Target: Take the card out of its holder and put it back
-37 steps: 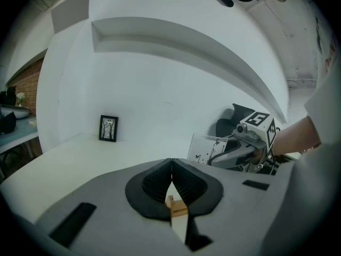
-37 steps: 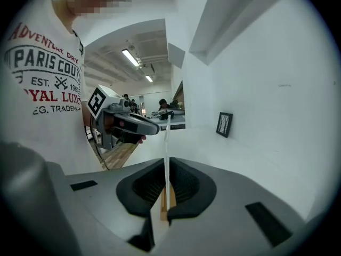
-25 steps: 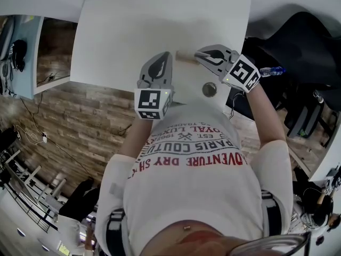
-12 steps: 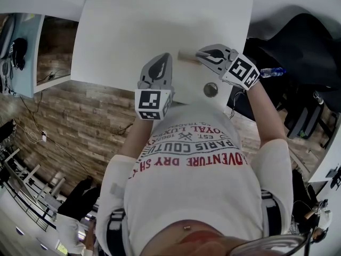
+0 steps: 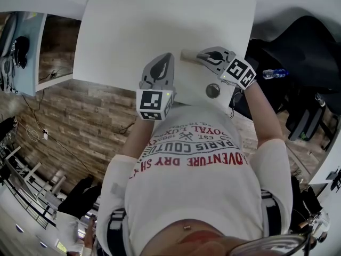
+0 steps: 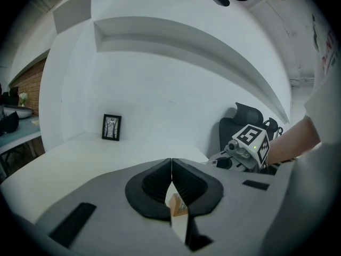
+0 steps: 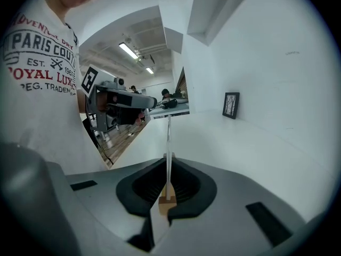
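A small wooden card holder stands on the white table, between my two grippers. My right gripper is shut on a thin white card, which stands edge-on between its jaws and reaches past the tips. Right under that card sits the holder. My left gripper is at the holder's left with its jaws closed tip to tip. Just below them the holder shows. Whether the left jaws touch it I cannot tell.
A round cable hole lies in the table near my right gripper and the near edge. A small black picture frame stands at the back wall. A black office chair and a water bottle are off to the right.
My right gripper has sunk a little toward the holder with the card in it. The left gripper has stayed where it was.
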{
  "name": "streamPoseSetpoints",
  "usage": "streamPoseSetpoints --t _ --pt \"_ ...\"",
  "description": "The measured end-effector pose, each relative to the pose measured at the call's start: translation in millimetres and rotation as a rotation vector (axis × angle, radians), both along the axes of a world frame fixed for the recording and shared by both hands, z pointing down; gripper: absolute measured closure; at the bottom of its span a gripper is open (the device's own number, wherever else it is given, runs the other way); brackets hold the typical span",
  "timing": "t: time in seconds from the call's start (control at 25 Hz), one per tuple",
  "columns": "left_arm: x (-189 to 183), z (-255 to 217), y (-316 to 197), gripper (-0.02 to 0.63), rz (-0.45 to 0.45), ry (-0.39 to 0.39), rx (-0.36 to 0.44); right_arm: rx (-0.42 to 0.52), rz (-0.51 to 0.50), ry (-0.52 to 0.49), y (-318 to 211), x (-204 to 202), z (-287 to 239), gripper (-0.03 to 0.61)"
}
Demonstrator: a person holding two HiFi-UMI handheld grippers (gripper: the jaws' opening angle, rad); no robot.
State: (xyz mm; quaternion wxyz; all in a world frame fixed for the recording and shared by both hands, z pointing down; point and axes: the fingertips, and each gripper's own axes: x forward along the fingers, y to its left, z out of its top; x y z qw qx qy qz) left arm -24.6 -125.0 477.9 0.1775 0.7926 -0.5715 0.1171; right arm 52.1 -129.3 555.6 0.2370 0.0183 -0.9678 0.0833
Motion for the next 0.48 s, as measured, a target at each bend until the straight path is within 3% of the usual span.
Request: streamPoseSetpoints --t 0.44,0.48 --pt "4.7 -5.2 -6.5 0.589 0.029 -0.005 0.015 -0.058 0.073 -0.011 -3.6 -3.1 8.6 0.538" --pt "6.5 -6.8 -7.4 0.589 0.032 -0.004 0.018 -0.056 0.084 -0.010 -4.3 -2.3 7.8 0.492"
